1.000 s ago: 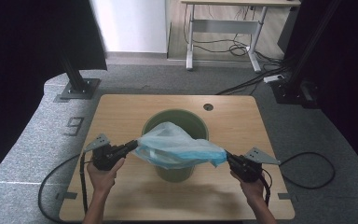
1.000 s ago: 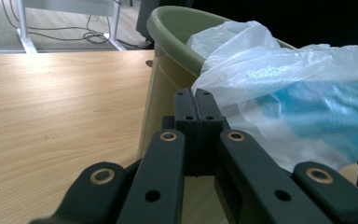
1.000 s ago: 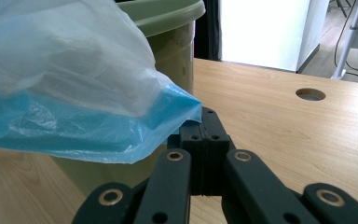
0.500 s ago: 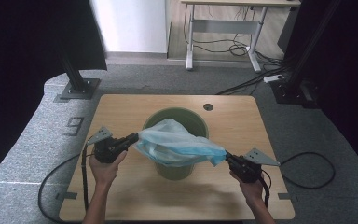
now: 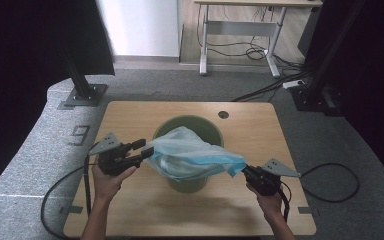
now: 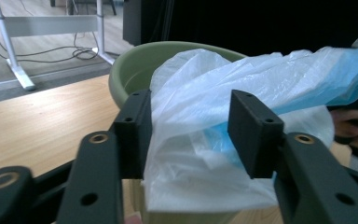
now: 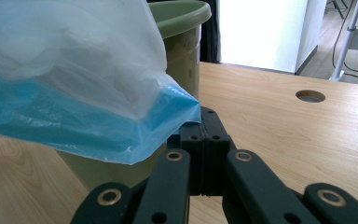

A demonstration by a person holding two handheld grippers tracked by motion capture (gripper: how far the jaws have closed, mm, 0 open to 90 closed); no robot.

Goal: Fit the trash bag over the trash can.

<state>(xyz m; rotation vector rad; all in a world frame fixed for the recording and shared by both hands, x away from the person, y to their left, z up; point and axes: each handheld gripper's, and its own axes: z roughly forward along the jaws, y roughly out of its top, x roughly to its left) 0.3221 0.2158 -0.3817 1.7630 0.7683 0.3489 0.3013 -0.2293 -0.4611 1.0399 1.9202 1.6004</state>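
On the wooden table (image 5: 130,120), right gripper (image 5: 246,173) pinches the bag (image 5: 195,152); left gripper (image 5: 145,150) gapes.

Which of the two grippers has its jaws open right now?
The left gripper: its jaws stand apart around the plastic bag. The right gripper has its jaws shut on the bag's blue corner.

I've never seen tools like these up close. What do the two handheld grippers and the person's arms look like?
Each gripper is matte black: the left gripper and right gripper have two flat block-shaped jaws on linked bars with brass-coloured pivot rings. A grey three-cornered plate sits on top of each, and a black cable trails from each. The forearms are bare, with no sleeves in view.
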